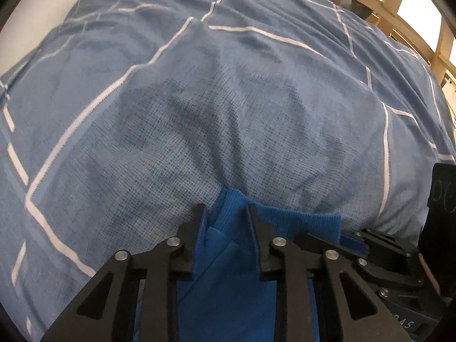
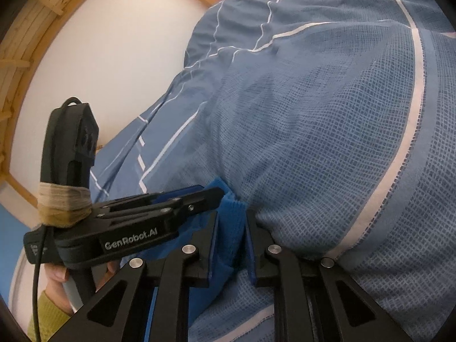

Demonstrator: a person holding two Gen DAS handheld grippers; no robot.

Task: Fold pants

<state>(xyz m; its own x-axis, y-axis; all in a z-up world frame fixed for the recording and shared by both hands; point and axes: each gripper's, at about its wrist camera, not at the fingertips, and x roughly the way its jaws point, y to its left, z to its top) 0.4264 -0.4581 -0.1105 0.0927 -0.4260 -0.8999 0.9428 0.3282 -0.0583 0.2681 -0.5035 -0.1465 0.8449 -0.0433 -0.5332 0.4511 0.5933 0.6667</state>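
Observation:
The bright blue pants [image 1: 228,270] lie on a blue checked duvet [image 1: 199,114], their ribbed cuff or hem at the front. My left gripper [image 1: 225,213] is shut on a fold of that ribbed edge. My right gripper [image 2: 231,216] is shut on the same blue edge [image 2: 232,228] close beside it. The right gripper also shows in the left wrist view [image 1: 370,245] at the lower right, and the left gripper shows in the right wrist view [image 2: 176,202] at the left, held by a hand. Most of the pants are hidden under the grippers.
The duvet [image 2: 327,114] with white lines covers the bed and bulges up ahead. A wooden slatted frame [image 1: 413,28] runs along the far right. A white wall [image 2: 114,57] and a curved wooden rail [image 2: 34,28] stand to the left.

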